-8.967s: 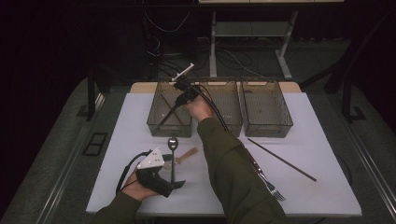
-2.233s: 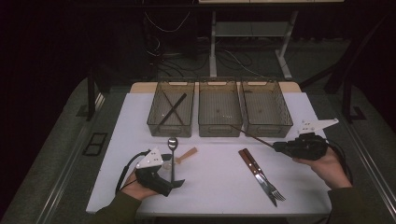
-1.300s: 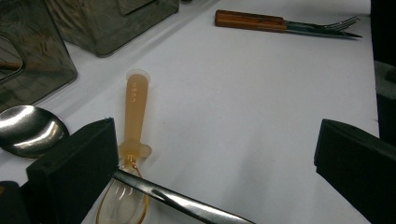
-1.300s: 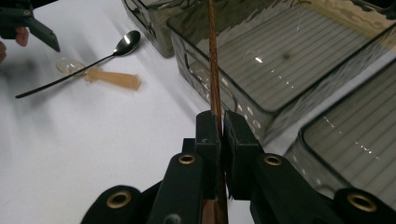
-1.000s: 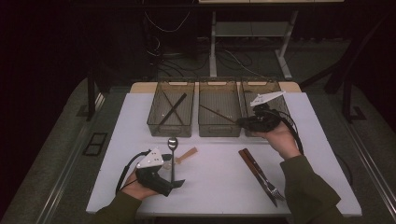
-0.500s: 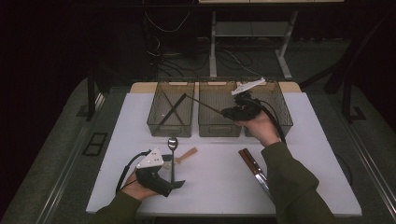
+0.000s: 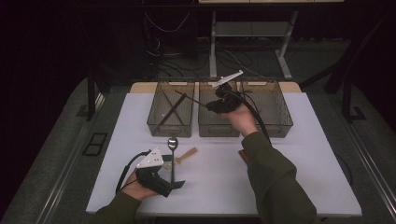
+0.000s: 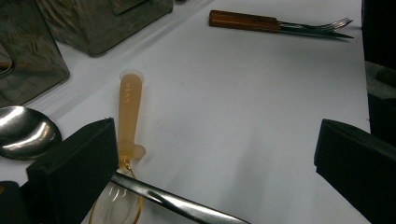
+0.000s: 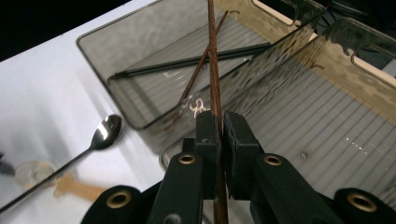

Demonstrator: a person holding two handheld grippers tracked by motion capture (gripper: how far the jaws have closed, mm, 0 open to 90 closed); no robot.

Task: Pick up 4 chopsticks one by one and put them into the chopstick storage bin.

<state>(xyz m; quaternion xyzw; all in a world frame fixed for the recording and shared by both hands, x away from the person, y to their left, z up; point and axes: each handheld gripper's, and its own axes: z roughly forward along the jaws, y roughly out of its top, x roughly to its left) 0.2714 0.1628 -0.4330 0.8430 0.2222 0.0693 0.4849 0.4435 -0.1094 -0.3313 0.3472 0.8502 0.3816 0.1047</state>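
Overhead, the right hand-held gripper [image 7: 212,105] hung above the middle bin [image 7: 217,116], its jaws clenched on a brown chopstick [image 9: 214,70]. That chopstick ran forward out of the jaws, and its far end reached over the left bin [image 9: 140,56] ahead of the gripper. Inside that bin, beyond the jaw tips, lay a dark chopstick [image 9: 187,61] and a second brown one [image 9: 201,60], crossing each other. Off to the gripper's left on the white desk [image 7: 224,177] lay a metal spoon [image 9: 100,133].

Nearer the person, the left hand-held gripper [image 7: 175,183] rested on the desk with its jaws released and wide apart, gripping nothing. Between those jaws, close against the left one, lay an amber plastic spoon [image 8: 128,112], and the metal spoon's handle passed under the same jaw. Well ahead of this gripper lay a wooden-handled knife [image 8: 247,21] with a fork [image 8: 327,24] beside it.
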